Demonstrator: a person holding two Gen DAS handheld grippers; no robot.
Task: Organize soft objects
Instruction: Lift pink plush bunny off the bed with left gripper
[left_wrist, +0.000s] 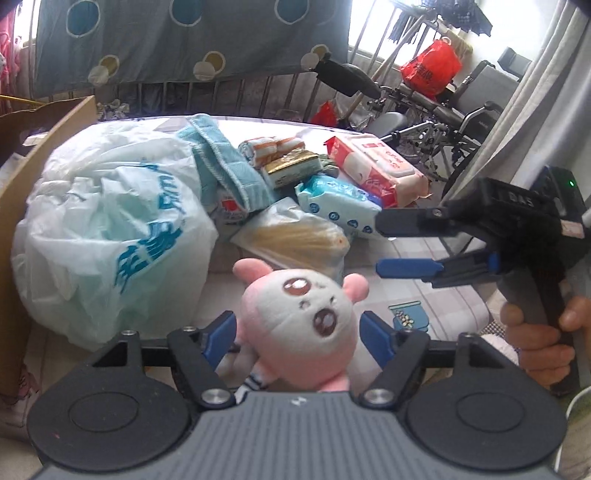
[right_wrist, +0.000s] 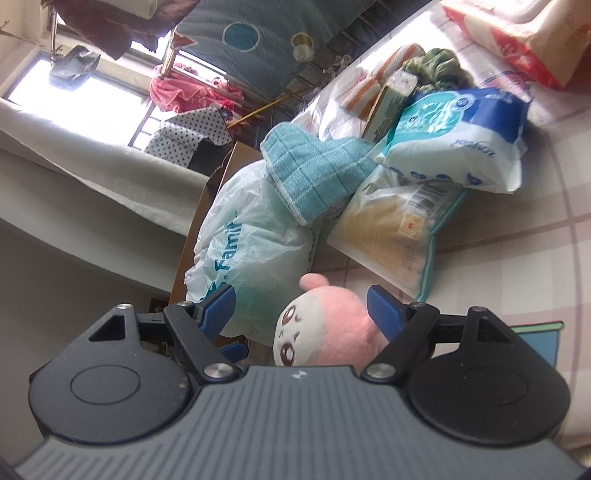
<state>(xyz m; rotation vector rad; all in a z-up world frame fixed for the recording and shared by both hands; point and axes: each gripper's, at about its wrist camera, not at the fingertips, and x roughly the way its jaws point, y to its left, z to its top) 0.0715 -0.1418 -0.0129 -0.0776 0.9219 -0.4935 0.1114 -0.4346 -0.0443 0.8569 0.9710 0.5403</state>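
A pink and white plush toy (left_wrist: 299, 314) stands on the checked bed sheet (left_wrist: 454, 291), between the open fingers of my left gripper (left_wrist: 297, 334); the pads do not press it. It also shows in the right wrist view (right_wrist: 325, 325), between the open fingers of my right gripper (right_wrist: 301, 308). In the left wrist view the right gripper (left_wrist: 380, 243) is open, tilted on its side, just right of the toy. Behind lie a teal towel (left_wrist: 225, 162), a white plastic bag (left_wrist: 110, 236), tissue packs (left_wrist: 340, 203) and a wet-wipe pack (left_wrist: 373, 166).
A cardboard box wall (left_wrist: 22, 206) stands at the left. A clear bag of cotton swabs (left_wrist: 295, 240) lies behind the toy. A metal bed rail (left_wrist: 221, 92) and a wheelchair (left_wrist: 443, 122) stand beyond the bed.
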